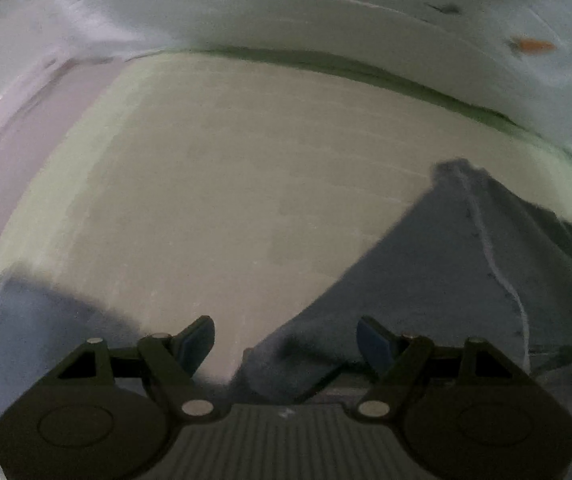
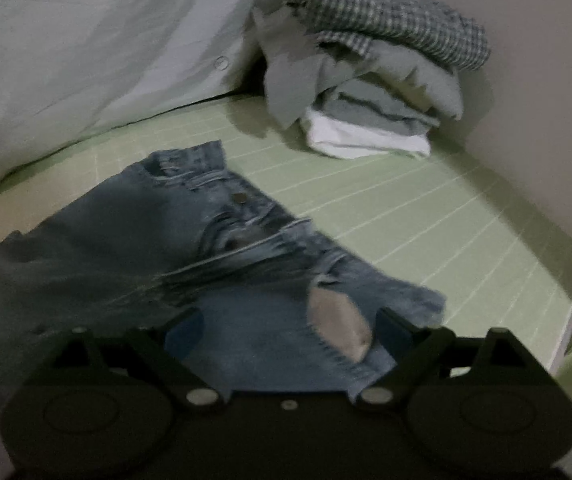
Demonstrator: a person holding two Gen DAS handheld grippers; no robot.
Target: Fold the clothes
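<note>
While blur softens both views, these lines hold.
Bed [image 2: 426, 216]: green sheet with pale stripes.
Pillow [image 2: 85, 60]: at 10 o'clock, against the bed's far edge.
Jeans [image 2: 189, 240]: spread flat mid-bed, ripped knee near the right claw.
Clothes pile [image 2: 370, 80]: at 1 o'clock, checked cloth on top.
Left claw [image 1: 286, 344]: wide, empty, over denim.
Right claw [image 2: 286, 336]: wide, straddling the jeans, gripping nothing.

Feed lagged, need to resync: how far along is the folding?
Done: a stack of folded clothes sits in the corner of the bed. In hand: the jeans lie rumpled and unfolded; the right gripper and the left gripper are open above them, gripping nothing. Left: folding the jeans and stacking them.
</note>
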